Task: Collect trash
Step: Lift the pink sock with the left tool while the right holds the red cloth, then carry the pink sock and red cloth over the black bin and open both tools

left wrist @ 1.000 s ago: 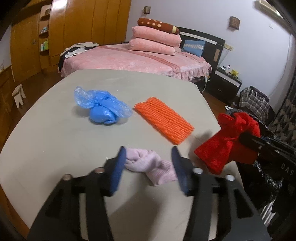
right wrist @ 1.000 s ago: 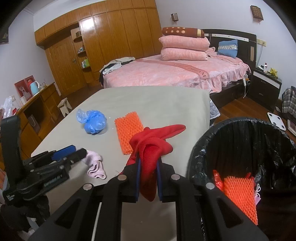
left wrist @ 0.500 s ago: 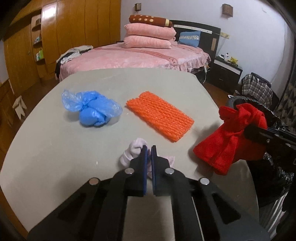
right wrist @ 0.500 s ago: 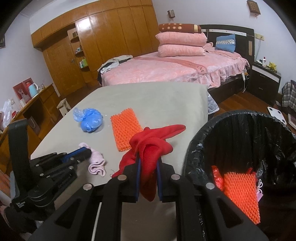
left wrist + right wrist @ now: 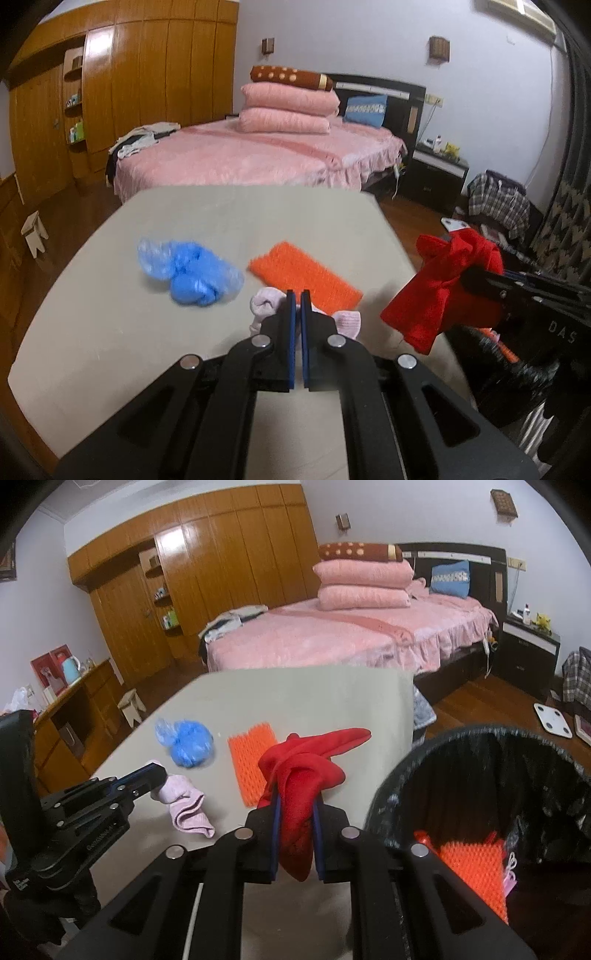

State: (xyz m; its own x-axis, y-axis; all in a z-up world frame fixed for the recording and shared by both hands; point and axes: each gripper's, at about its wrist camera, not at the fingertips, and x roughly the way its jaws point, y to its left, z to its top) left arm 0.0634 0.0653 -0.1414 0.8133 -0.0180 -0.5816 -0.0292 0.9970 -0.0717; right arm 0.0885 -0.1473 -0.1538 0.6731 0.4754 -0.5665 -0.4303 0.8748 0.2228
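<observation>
Gripping a pink cloth (image 5: 186,805), the left claw (image 5: 295,299) faces the right claw (image 5: 295,805) clamping a red cloth (image 5: 303,775).

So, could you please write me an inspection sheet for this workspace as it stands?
Surface: grey table, bare at the far end.
Job's things: blue plastic bag and orange foam net lie on the table; pink cloth and red cloth are gripped; the black-lined bin beside the table holds another orange net.
Clutter: nothing seen on the table.
Grippers: left tongs shut on the pink cloth, lifted at one end; right tongs shut on the red cloth, near the bin.
Cables: a white cord hangs by the nightstand.
Surroundings: pink bed, wooden wardrobe.
</observation>
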